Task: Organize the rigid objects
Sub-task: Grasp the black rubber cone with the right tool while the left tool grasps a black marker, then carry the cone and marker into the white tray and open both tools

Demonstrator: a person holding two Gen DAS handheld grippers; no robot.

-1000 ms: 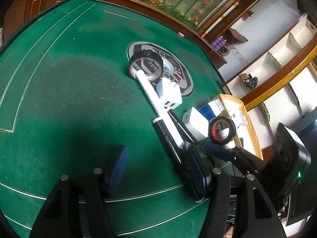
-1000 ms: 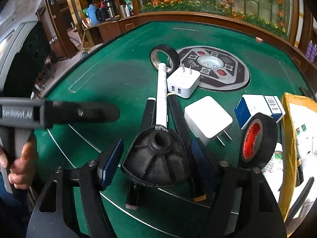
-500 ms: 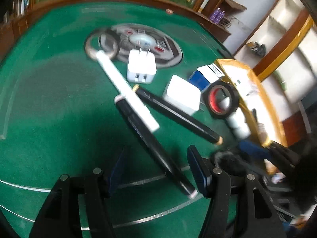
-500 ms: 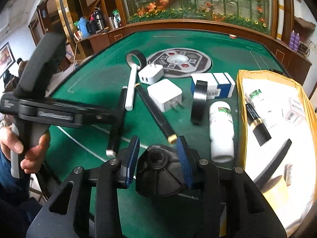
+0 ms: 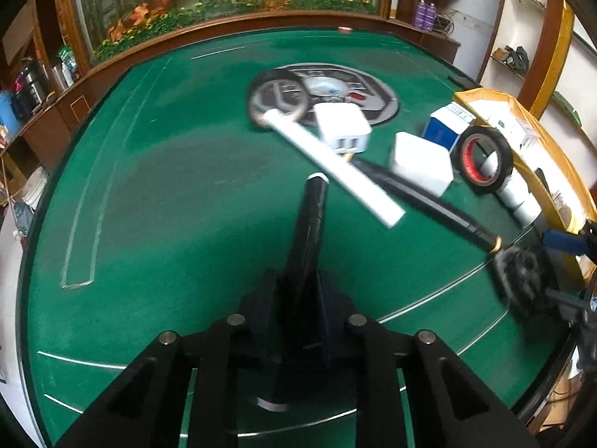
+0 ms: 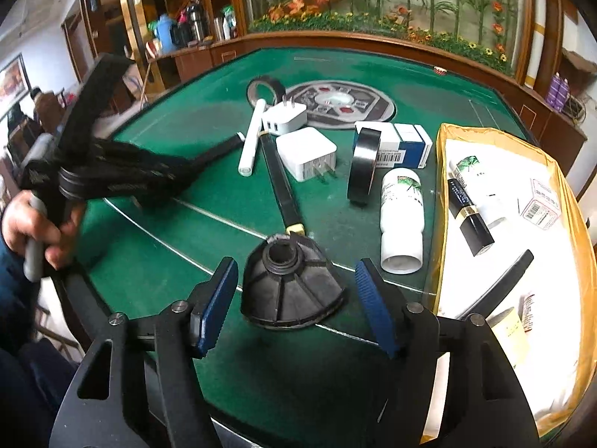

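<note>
My left gripper [image 5: 298, 298] is shut on a long black stick [image 5: 309, 231] that points forward over the green table; it also shows in the right wrist view [image 6: 220, 149]. My right gripper [image 6: 294, 310] is open around a black funnel-shaped part [image 6: 291, 291] that rests on the felt between its blue pads. On the table lie a white tube [image 6: 252, 138], a second black stick [image 6: 281, 183], two white chargers [image 6: 306, 153], a black tape roll [image 6: 363, 164], a blue-white box [image 6: 405, 142] and a white bottle [image 6: 401, 216].
A yellow-rimmed tray [image 6: 442, 171] at the right holds a lipstick [image 6: 470, 216], a bottle and small boxes. Another tape roll [image 6: 266, 87] stands by the round grey centre plate [image 6: 339, 104]. The table's near edge is just below my right gripper.
My left gripper has closed on the long black stick and lifted it. My right gripper has opened, leaving the black funnel part on the felt.
</note>
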